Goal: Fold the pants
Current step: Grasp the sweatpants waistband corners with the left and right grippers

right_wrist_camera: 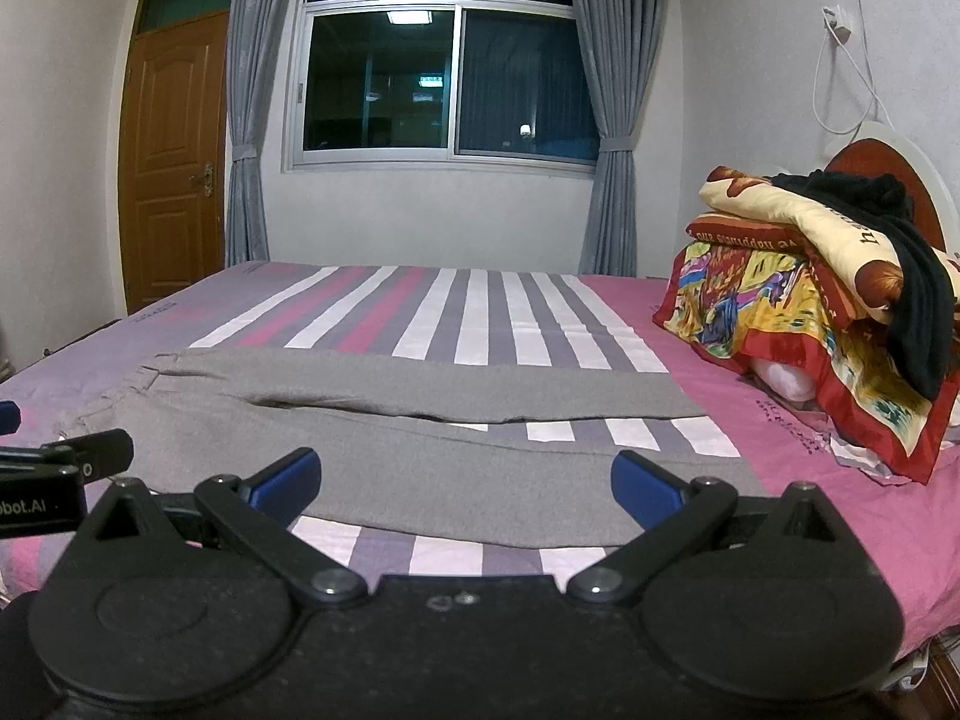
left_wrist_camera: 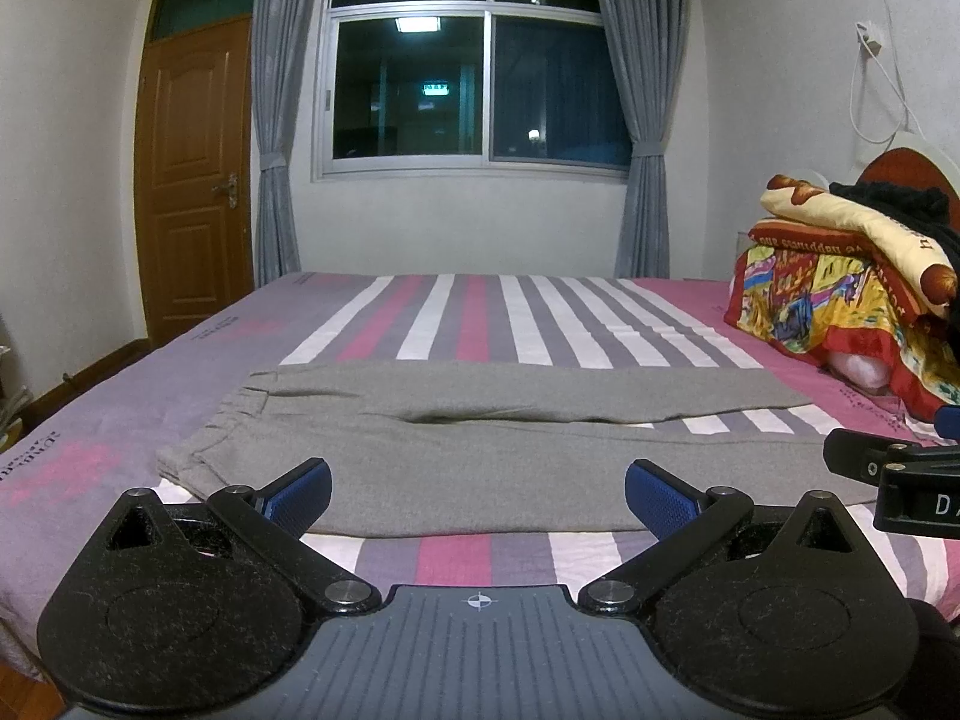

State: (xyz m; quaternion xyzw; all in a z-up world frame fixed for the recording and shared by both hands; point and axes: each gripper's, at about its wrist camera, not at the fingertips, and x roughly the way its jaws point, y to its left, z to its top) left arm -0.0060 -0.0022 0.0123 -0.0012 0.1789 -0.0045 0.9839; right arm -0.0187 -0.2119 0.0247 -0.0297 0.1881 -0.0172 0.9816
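One pair of grey pants (left_wrist_camera: 480, 450), both legs laid out flat. One bed (left_wrist_camera: 90, 438) under a striped sheet. Two tongs: left tongs (left_wrist_camera: 478, 495) and right tongs (right_wrist_camera: 465, 489), each with two blue fingertips (left_wrist_camera: 306, 489). One window (left_wrist_camera: 468, 60), two curtains (left_wrist_camera: 276, 108). One wooden door (left_wrist_camera: 195, 180). One pile of bright bedding (left_wrist_camera: 840, 282), one black garment (right_wrist_camera: 912, 276) on top. One white cable (left_wrist_camera: 882, 90) on the wall.

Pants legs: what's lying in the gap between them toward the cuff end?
Only bare striped bedsheet between the pants legs, clearest in the right wrist view.
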